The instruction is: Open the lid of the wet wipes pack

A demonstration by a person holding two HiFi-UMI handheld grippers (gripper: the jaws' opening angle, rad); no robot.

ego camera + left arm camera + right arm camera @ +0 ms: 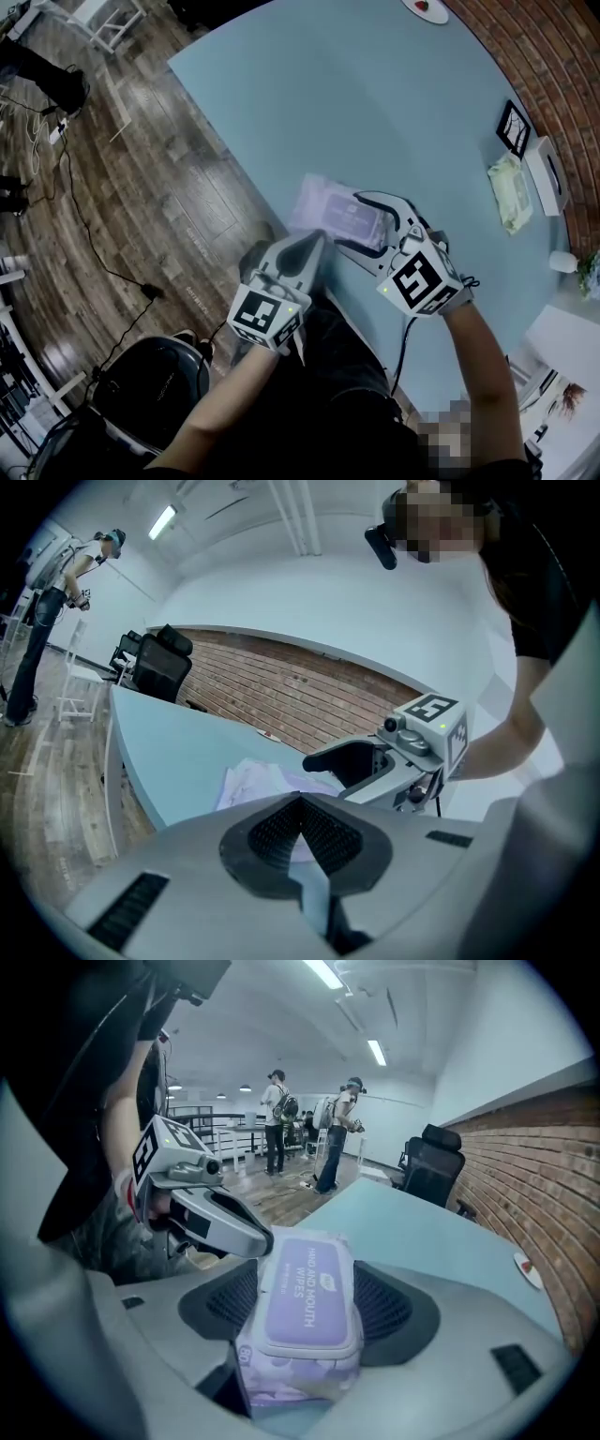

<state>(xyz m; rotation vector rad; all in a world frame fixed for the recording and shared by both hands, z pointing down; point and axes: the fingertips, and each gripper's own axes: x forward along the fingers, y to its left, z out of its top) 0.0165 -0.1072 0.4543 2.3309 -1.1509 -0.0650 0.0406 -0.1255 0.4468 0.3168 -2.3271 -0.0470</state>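
**Wipes pack between two hand-held grippers, lid down**

Nearest, the person's arms [234, 412] reach up from 6 o'clock of the head view. The left hand-held gripper [317, 242] meets the wet wipes pack [328, 208] from 7 o'clock, its jaws drawn together at the tips on the pack's near edge. The right hand-held gripper [352, 222] comes in from 4 o'clock with its jaws spread wide, one on either side of the pack's right-hand end; the pads stand beside the pack's flanks and are not visibly squeezing it. The pack lies flat on the pale blue worktop [375, 112], close to its near edge; its purple lid [309, 1299] lies shut, flush in its white frame, print facing up. Beyond, at 2 o'clock of the pack, a small black picture frame [513, 127] and a pale packet [509, 194] sit by the brick wall [553, 56]; a plate [424, 6] rests at 12 o'clock, at the worktop's far end; wooden floor [141, 187] spreads out at 9 o'clock. In the right gripper view a black office chair [433, 1171] stands by the wall, and people [277, 1119] stand well beyond it.
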